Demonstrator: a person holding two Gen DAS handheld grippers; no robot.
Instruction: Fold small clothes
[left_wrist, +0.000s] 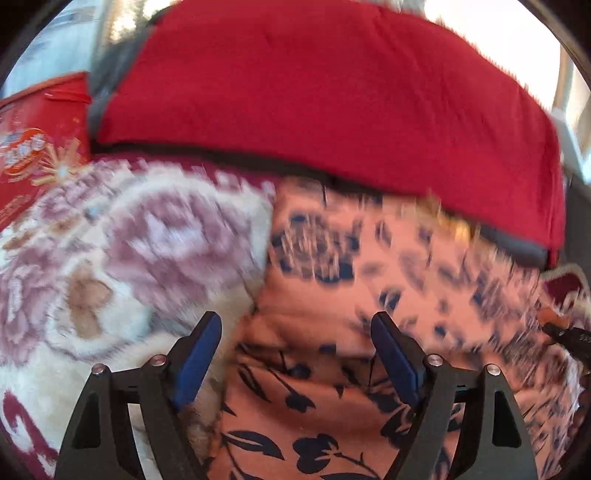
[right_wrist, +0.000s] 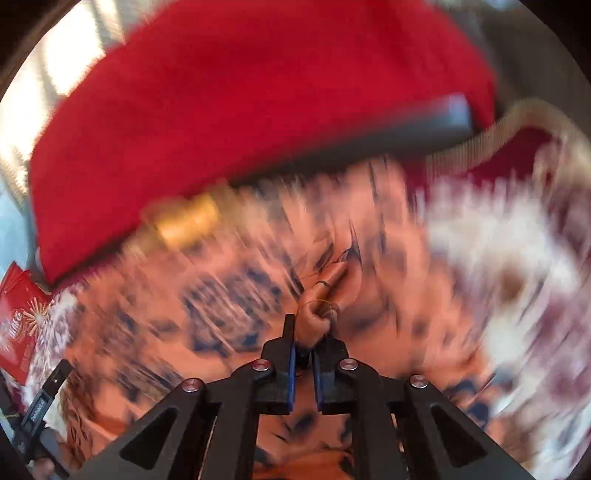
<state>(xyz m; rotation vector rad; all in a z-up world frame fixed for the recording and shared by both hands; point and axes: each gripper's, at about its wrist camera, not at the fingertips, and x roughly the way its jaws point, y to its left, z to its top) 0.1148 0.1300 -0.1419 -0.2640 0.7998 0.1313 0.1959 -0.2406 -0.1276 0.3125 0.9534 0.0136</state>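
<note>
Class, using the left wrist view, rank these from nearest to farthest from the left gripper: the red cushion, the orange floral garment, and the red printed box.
1. Orange floral garment: directly beneath the left gripper.
2. Red cushion: beyond the garment, across the top.
3. Red printed box: far upper left, beside the cushion.

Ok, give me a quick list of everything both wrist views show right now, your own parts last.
floral garment: one, salmon-orange with dark navy flowers, spread on the blanket under both grippers
red cloth: one, plain red, lying behind the garment
grey edge: one, dark grey, under the red cloth; cannot tell what it is
blanket: one, cream with mauve roses and maroon border, underneath
red box: one, printed, at the far left
left gripper: black with blue pads, open over the garment's left edge
right gripper: black with blue pads, shut on a bunched fold of the garment
</note>
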